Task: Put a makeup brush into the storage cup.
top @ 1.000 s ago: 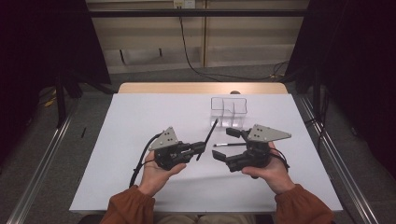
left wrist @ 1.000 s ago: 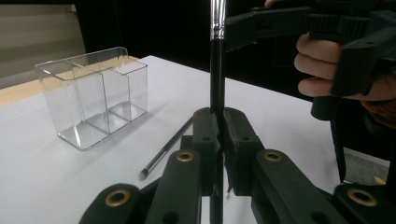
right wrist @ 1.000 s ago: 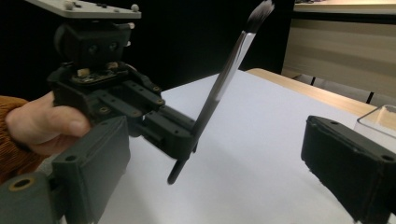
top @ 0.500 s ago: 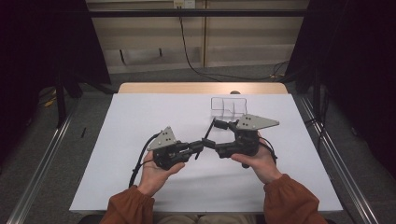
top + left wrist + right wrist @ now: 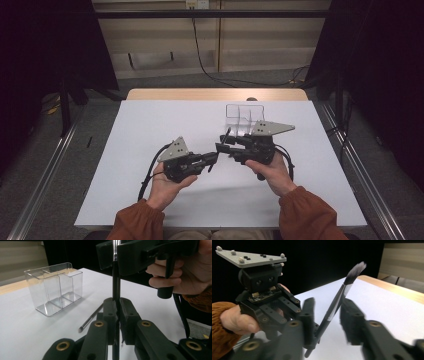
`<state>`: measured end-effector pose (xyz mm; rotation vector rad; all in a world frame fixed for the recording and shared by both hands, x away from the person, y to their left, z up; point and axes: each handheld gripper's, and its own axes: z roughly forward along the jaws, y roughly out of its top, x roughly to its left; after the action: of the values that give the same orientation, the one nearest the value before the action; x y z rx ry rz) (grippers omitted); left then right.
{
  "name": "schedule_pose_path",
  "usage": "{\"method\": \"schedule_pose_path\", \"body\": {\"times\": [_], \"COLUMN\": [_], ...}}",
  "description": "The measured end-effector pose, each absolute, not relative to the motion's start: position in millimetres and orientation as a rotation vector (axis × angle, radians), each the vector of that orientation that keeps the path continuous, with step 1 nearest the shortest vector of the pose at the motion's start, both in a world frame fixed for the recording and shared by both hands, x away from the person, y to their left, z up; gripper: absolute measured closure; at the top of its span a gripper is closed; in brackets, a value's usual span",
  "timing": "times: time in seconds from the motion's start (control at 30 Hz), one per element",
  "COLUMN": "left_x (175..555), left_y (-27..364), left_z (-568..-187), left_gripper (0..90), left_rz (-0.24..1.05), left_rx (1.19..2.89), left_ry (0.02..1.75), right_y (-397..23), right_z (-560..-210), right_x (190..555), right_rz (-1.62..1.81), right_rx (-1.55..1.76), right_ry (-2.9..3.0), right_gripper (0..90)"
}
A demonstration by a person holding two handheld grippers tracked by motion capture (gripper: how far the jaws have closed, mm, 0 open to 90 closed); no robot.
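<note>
Left gripper [image 5: 214, 159] clamps the lower handle of a makeup brush [image 5: 337, 305], held above mid-table, bristles up. Right gripper [image 5: 223, 145] jaws have just been closing around the upper handle, a gap showing. Second brush [image 5: 90, 318] lies near the clear organizer [image 5: 53, 287].

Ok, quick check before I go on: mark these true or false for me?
1. The left gripper has its jaws shut on the black brush. True.
2. The clear organizer holds brushes. False: its compartments are empty.
3. A second brush lies on the table beside the organizer. True.
4. The right gripper grips the organizer. False: its jaws have just been closing around the black brush, with a gap on each side.
</note>
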<state>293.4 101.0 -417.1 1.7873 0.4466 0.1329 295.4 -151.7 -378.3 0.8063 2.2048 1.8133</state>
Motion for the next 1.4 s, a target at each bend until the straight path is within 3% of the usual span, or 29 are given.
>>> {"method": "schedule_pose_path", "body": {"times": [0.37,0.77,1.23,1.4], "left_x": [292.5,293.1,293.4,292.7], "left_y": [94.5,99.2,103.4,110.1], "left_z": [-421.4,-421.5,-421.4,-418.9], "left_gripper": [84.3,81.8,64.7,54.9], "left_rz": [0.124,0.115,0.14,0.149], "left_rx": [1.808,1.776,1.765,1.757], "left_ry": [0.439,0.426,0.472,0.524], "right_y": [-155.3,-149.6,-157.3,-159.9], "right_z": [-379.3,-372.6,-372.1,-371.7], "right_x": [295.8,289.0,289.4,289.5], "right_rz": [1.845,1.822,1.798,1.79], "right_rx": [0.825,0.815,0.837,0.845], "right_ry": [2.232,2.232,2.203,2.195], "right_gripper": [82.7,84.0,84.0,84.0]}}
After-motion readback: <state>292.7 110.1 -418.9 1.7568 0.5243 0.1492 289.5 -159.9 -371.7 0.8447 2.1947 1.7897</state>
